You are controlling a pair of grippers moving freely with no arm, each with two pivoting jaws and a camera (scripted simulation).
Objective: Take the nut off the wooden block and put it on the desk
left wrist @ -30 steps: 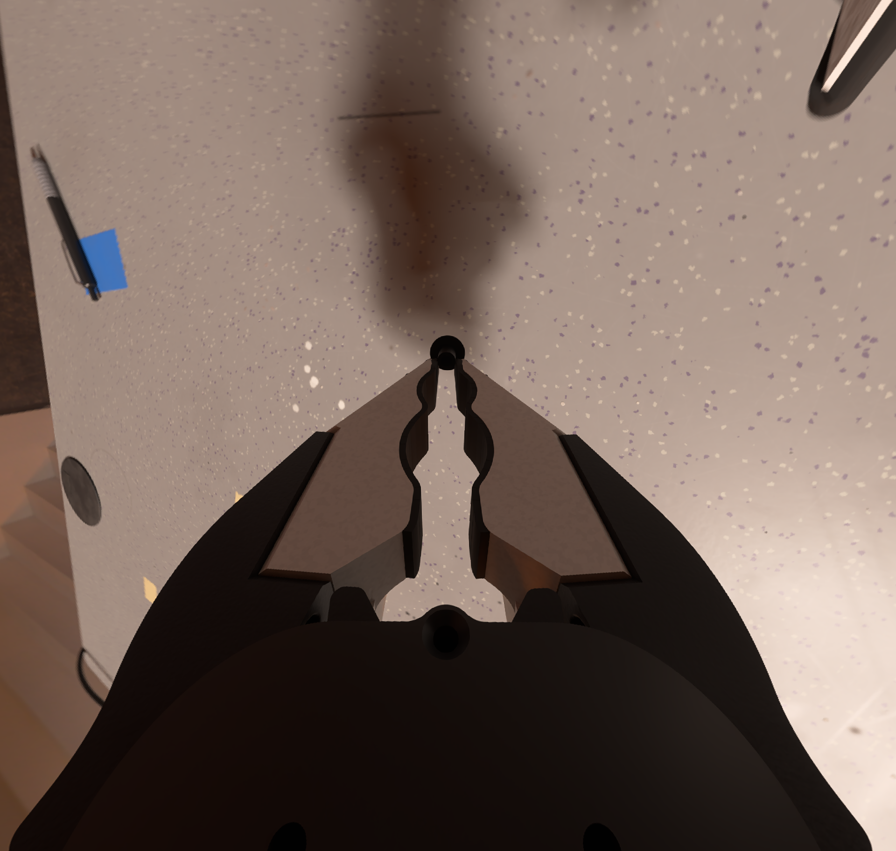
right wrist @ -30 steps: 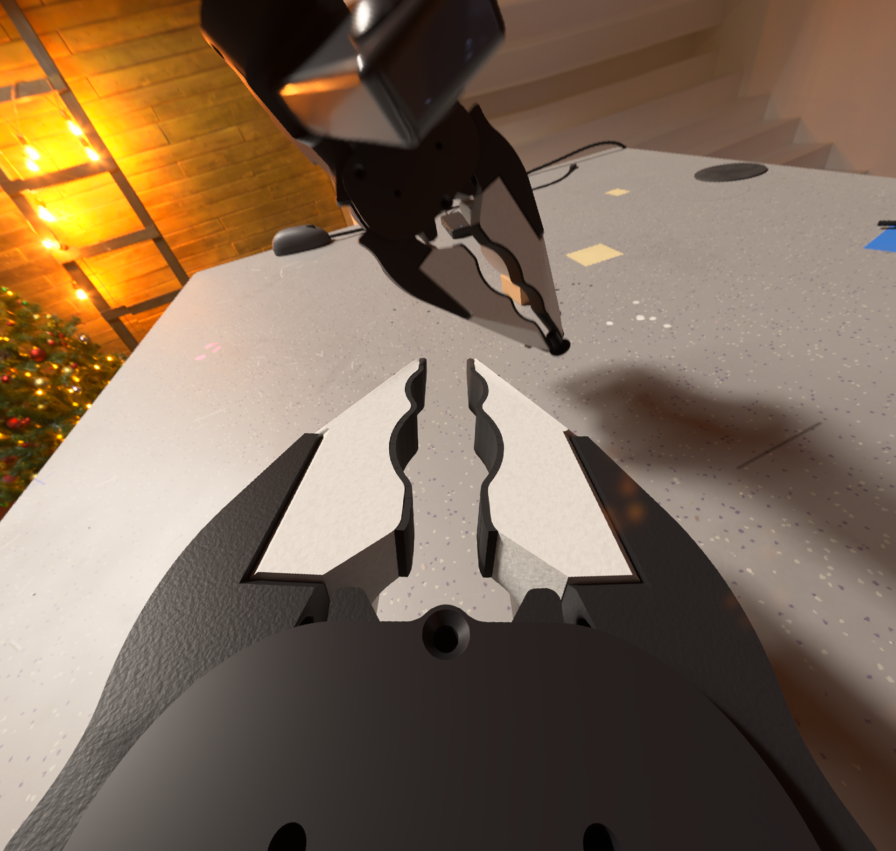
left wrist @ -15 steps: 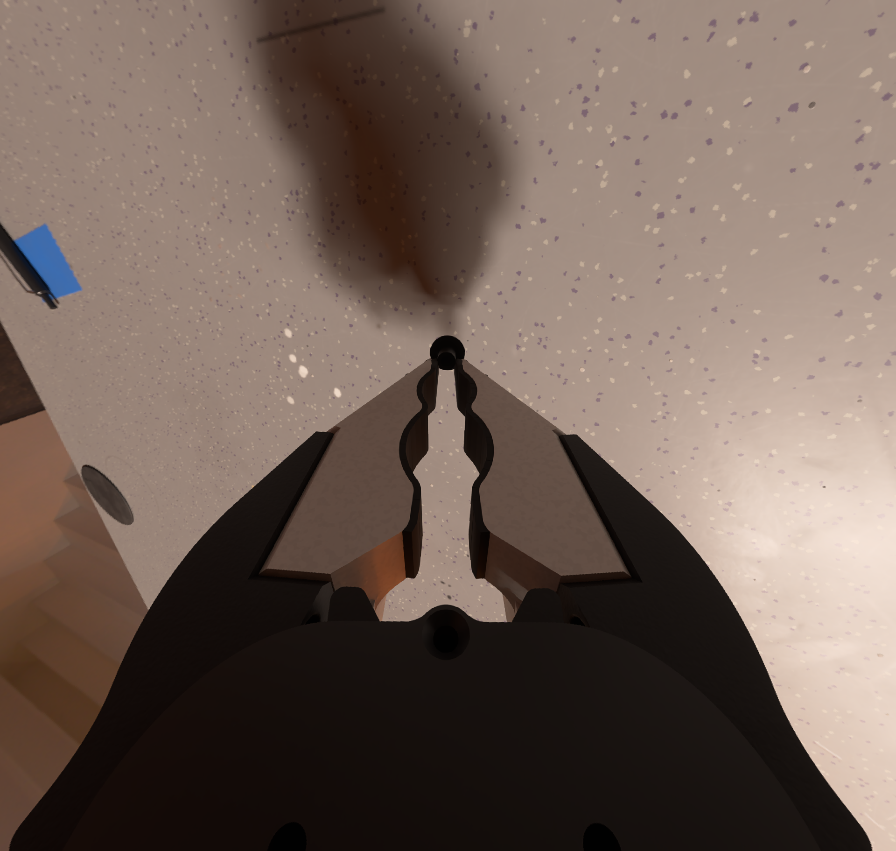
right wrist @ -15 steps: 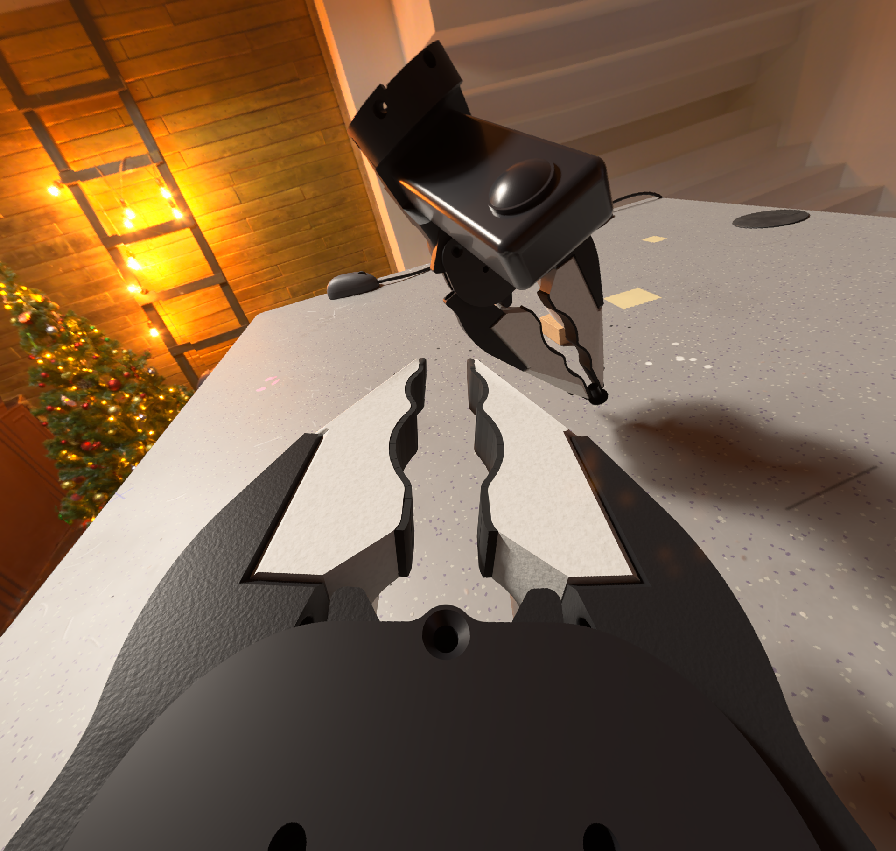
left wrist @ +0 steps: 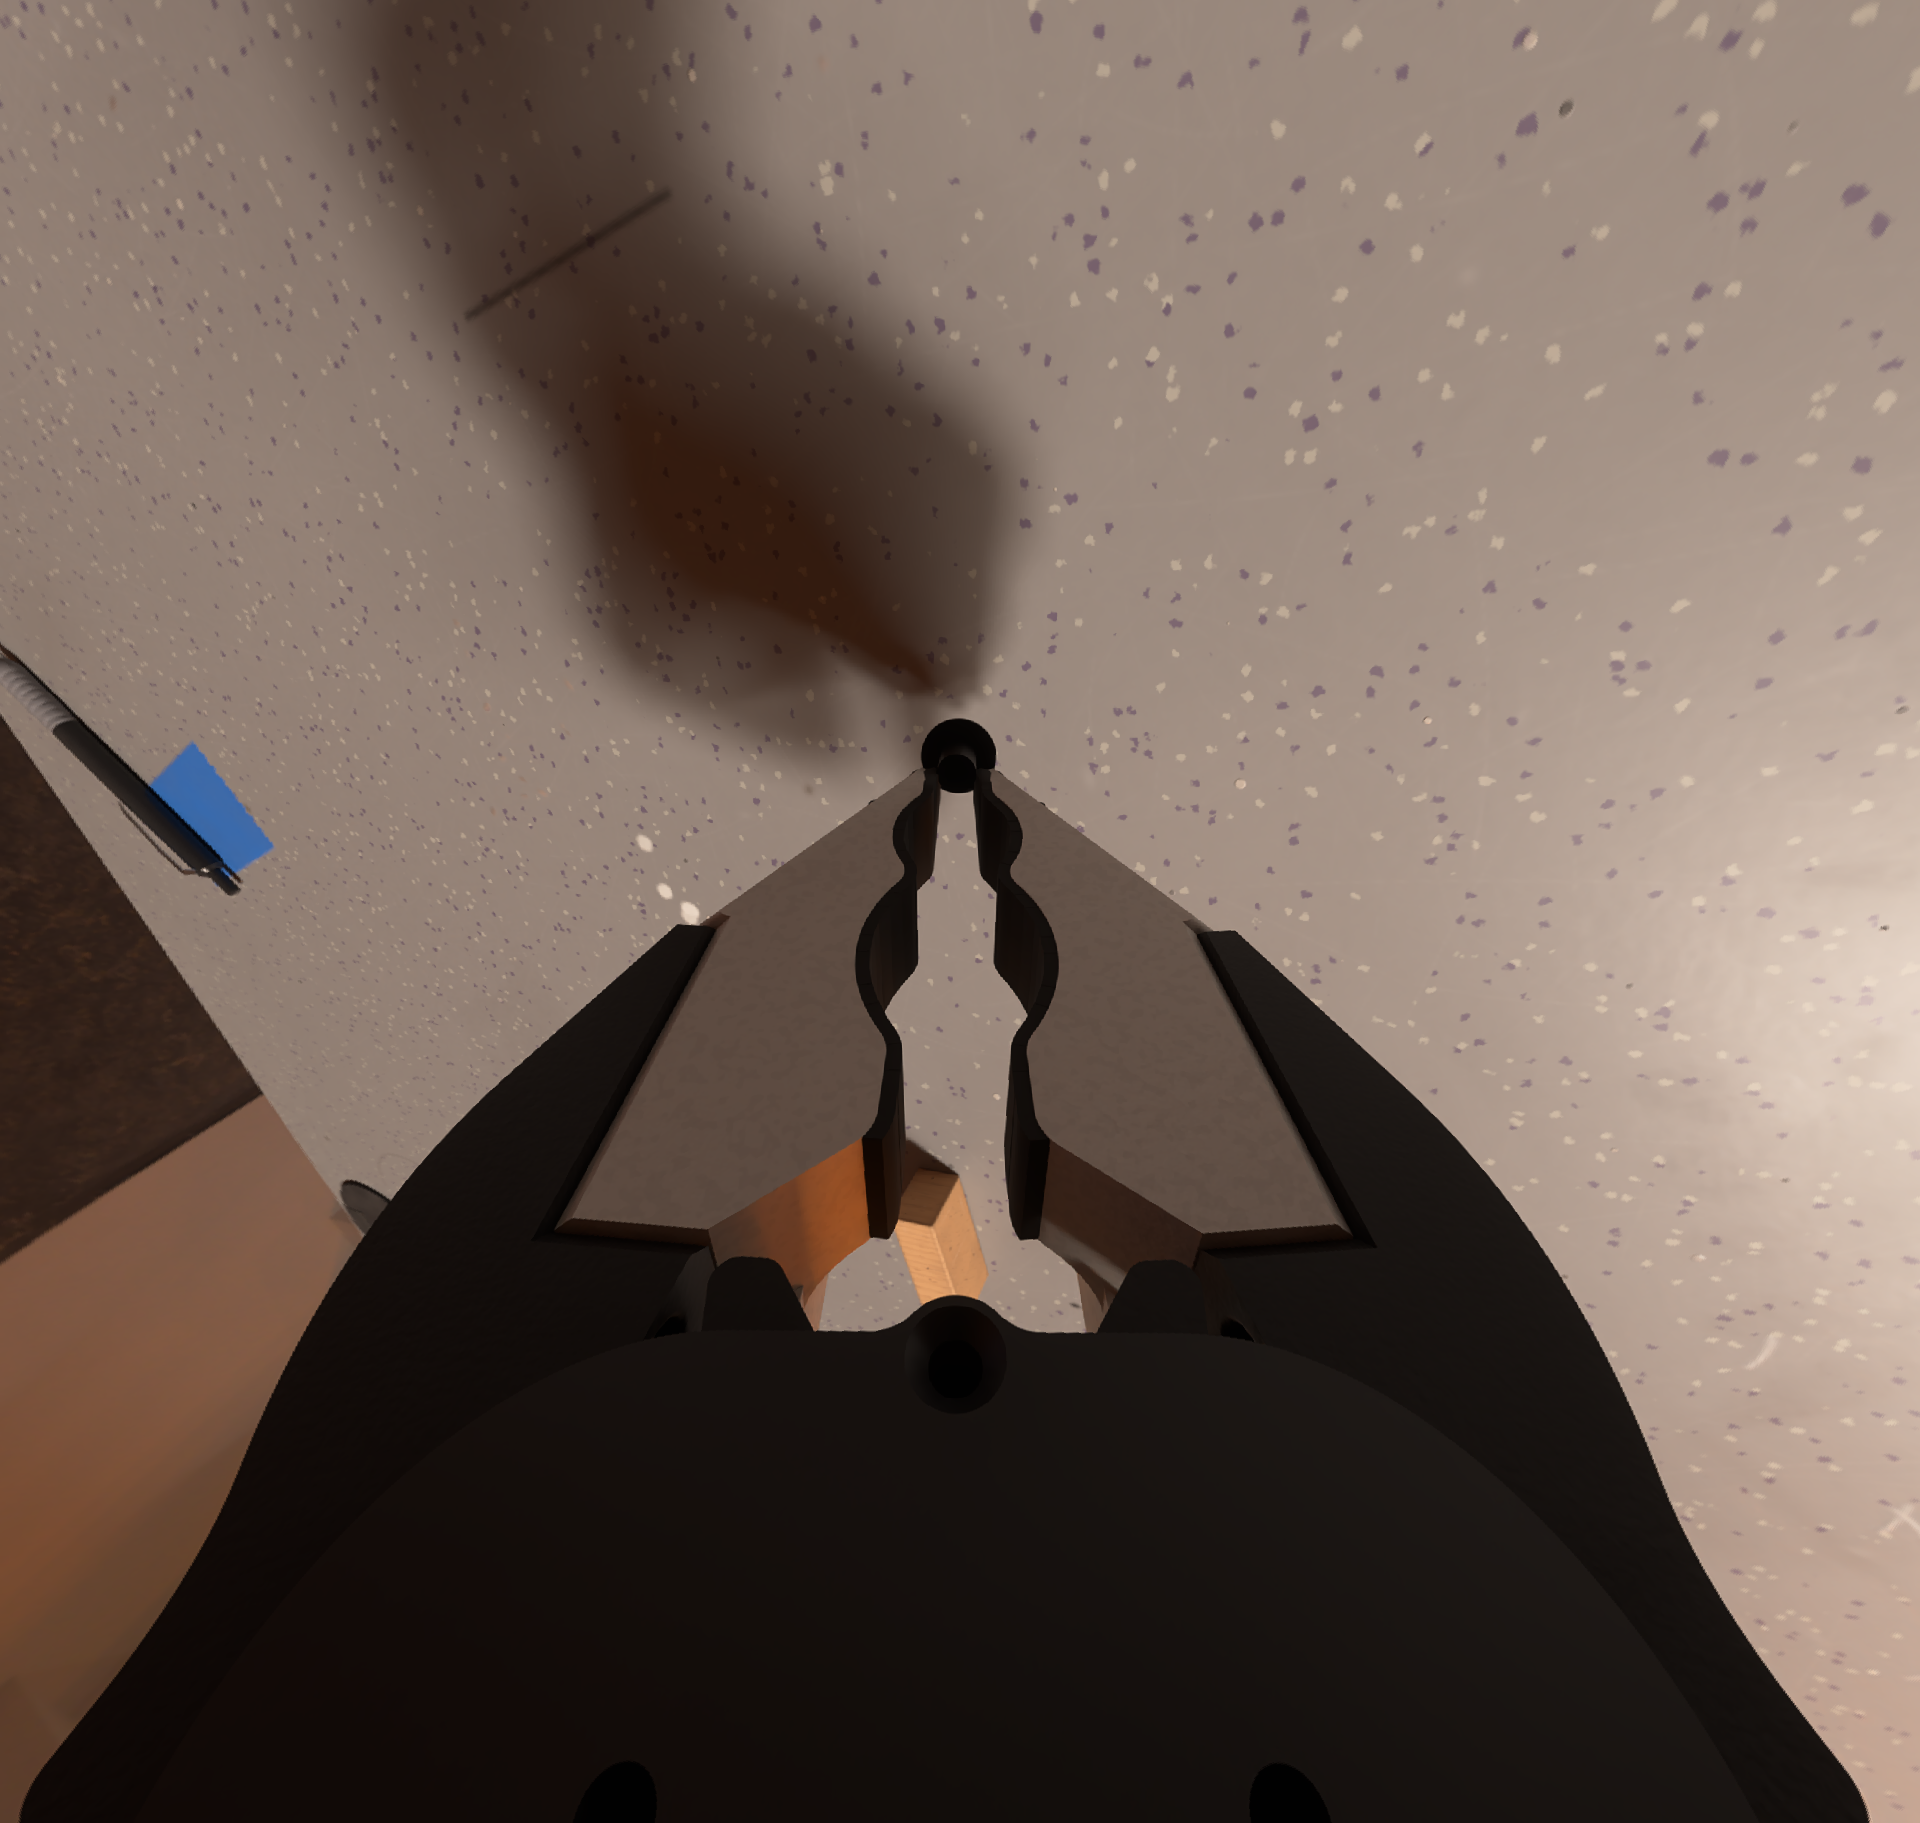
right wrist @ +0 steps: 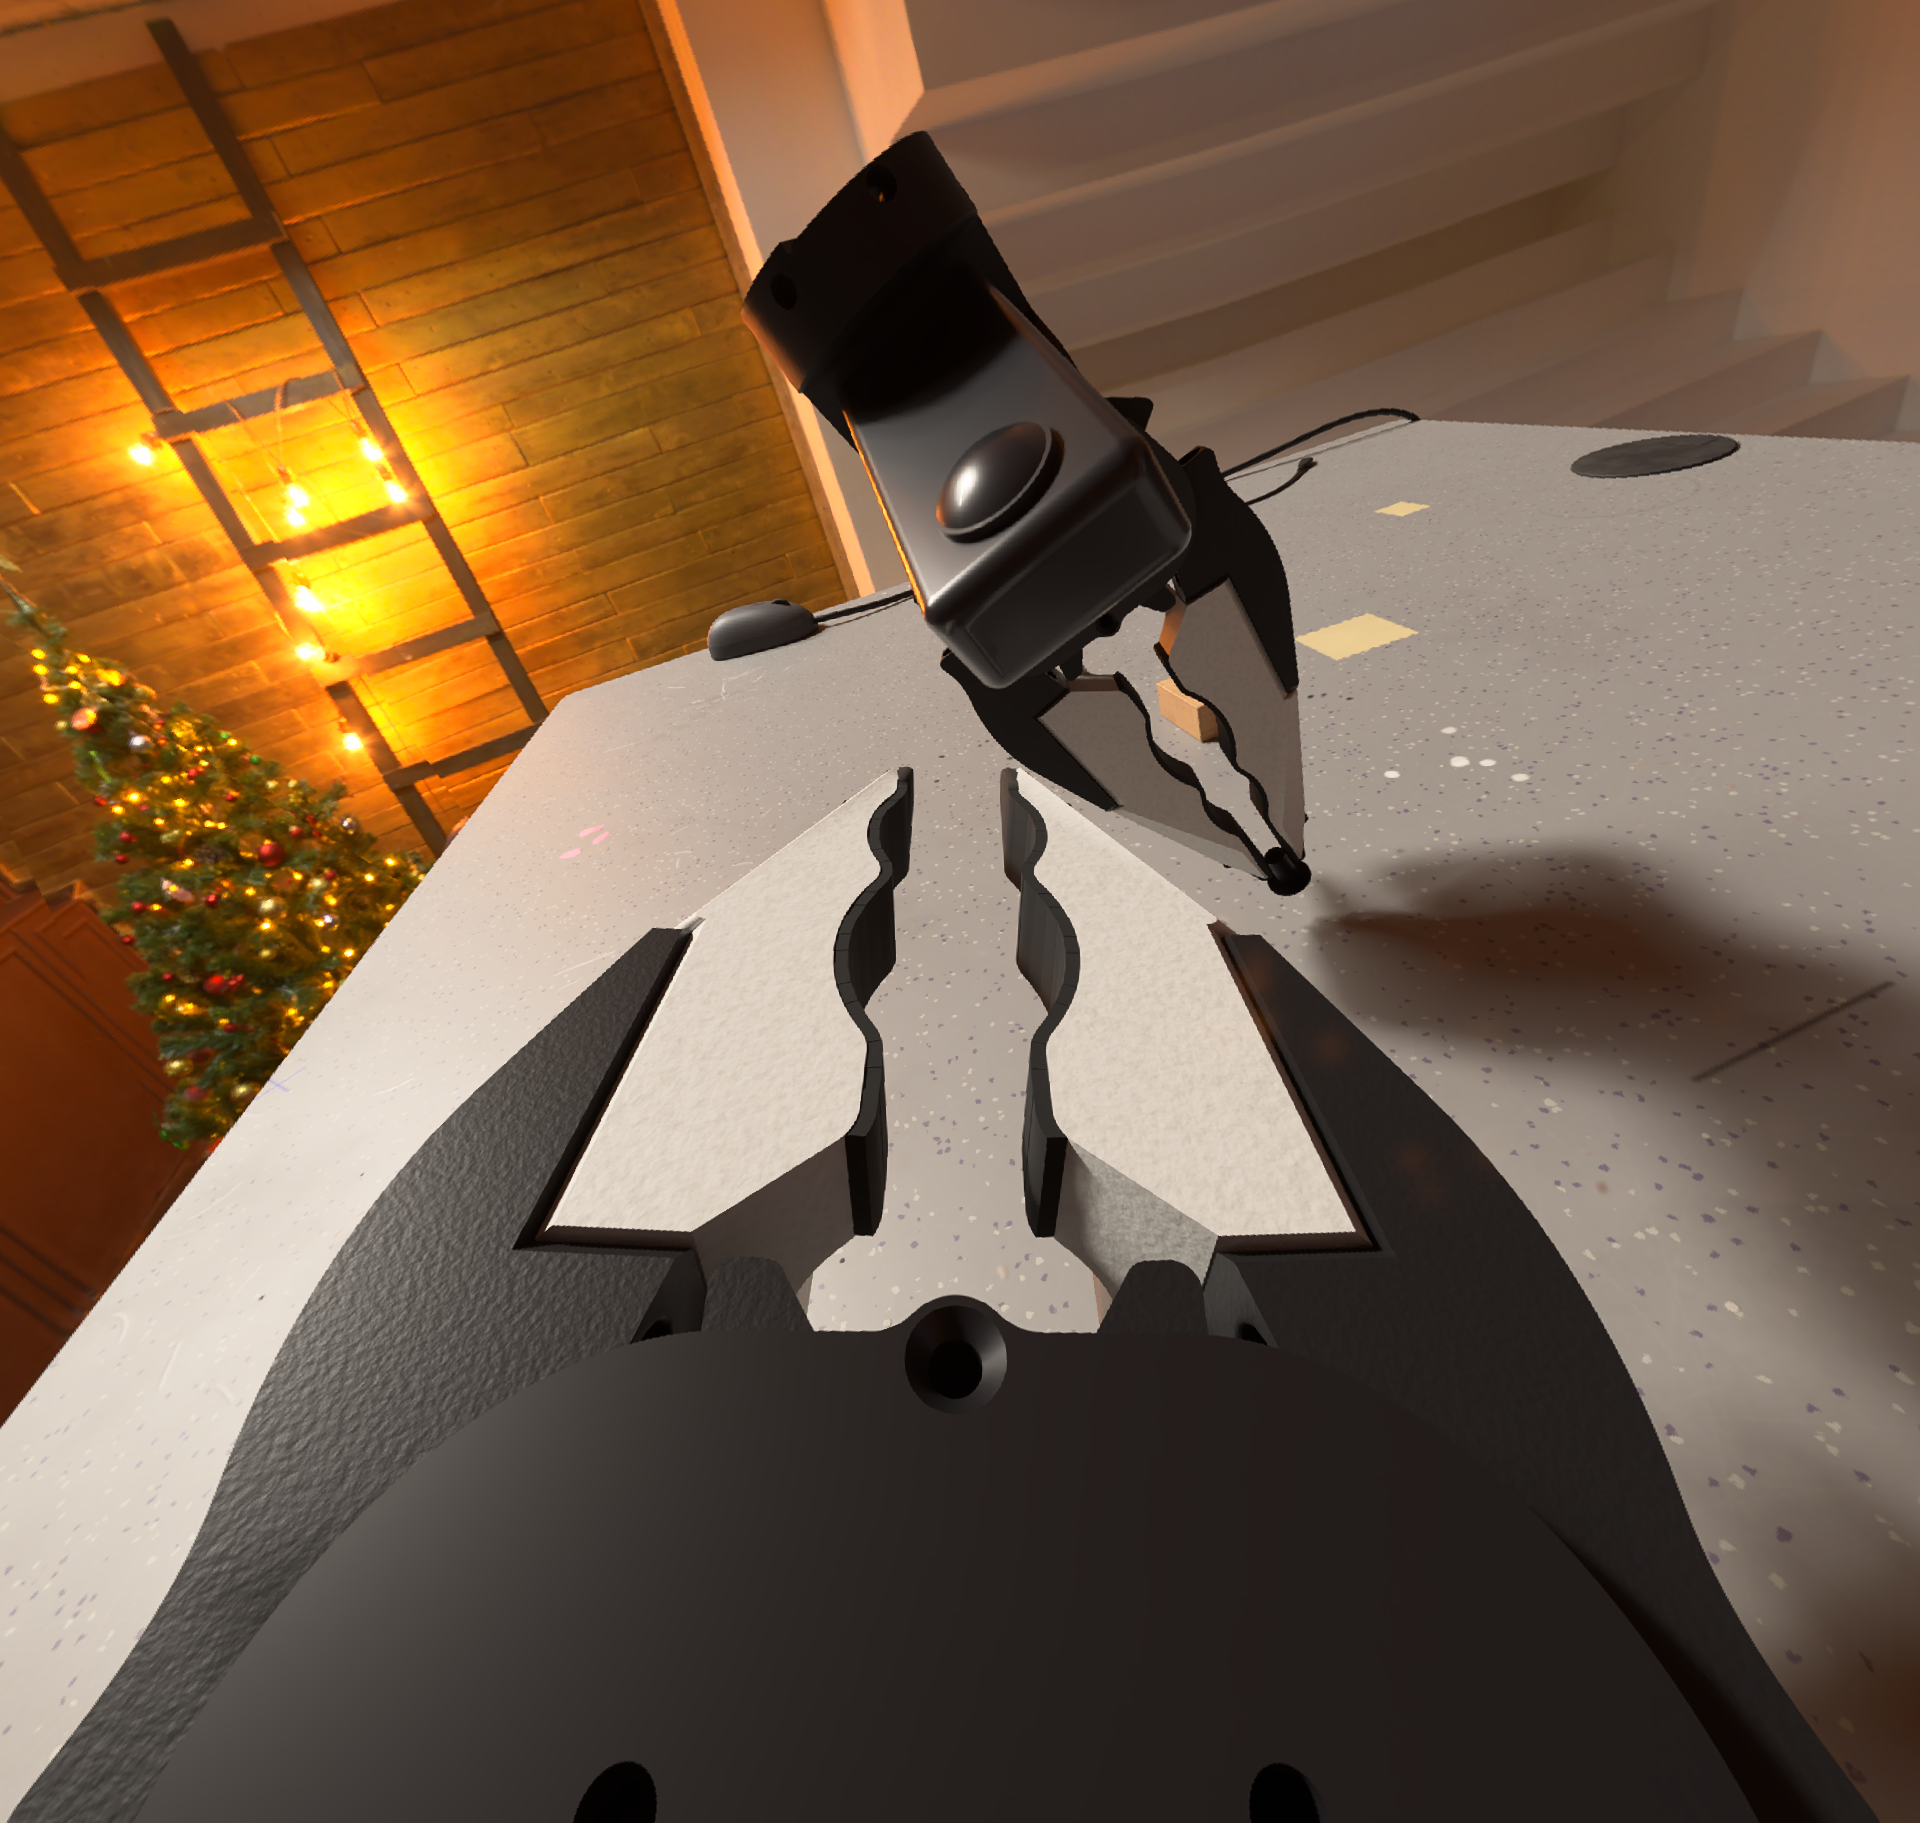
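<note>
- The left gripper (left wrist: 957, 786) points steeply down at the speckled grey desk (left wrist: 1455, 423). Its two fingers (left wrist: 790, 994) are drawn in until the tips nearly meet, and a small black nut (left wrist: 957, 750) is pinched between those tips.
- From the right wrist view the same left gripper (right wrist: 1276, 854) leans over the desk (right wrist: 1558, 1202) with the nut (right wrist: 1286, 874) at its very tip, low over the desk top. Whether the nut touches the surface cannot be told.
- The gripper's dark shadow (right wrist: 1579, 942) starts just beside the nut and spreads away from it across the desk.
- The wooden block (left wrist: 940, 1238) shows only as a pale sliver through the gap near the base of the left gripper's fingers. In the right wrist view the wooden block (right wrist: 1184, 708) lies on the desk beyond the nut, seen between the left gripper's fingers, apart from the nut.
- The right gripper (right wrist: 956, 807) hovers on the near side of the nut, its fingers (right wrist: 748, 1035) parted by a clear gap and holding nothing.
- Well to the left of the nut in the left wrist view, a pen (left wrist: 114, 771) lies by the desk's edge, touching a blue note (left wrist: 213, 807).
- Beyond the nut in the right wrist view, a yellow note (right wrist: 1356, 635) lies flat, a dark round disc (right wrist: 1652, 456) sits near the far corner, and a computer mouse (right wrist: 758, 627) rests at the far edge.
- Past that edge stand a lit Christmas tree (right wrist: 208, 880) and a wooden wall (right wrist: 468, 319).
</note>
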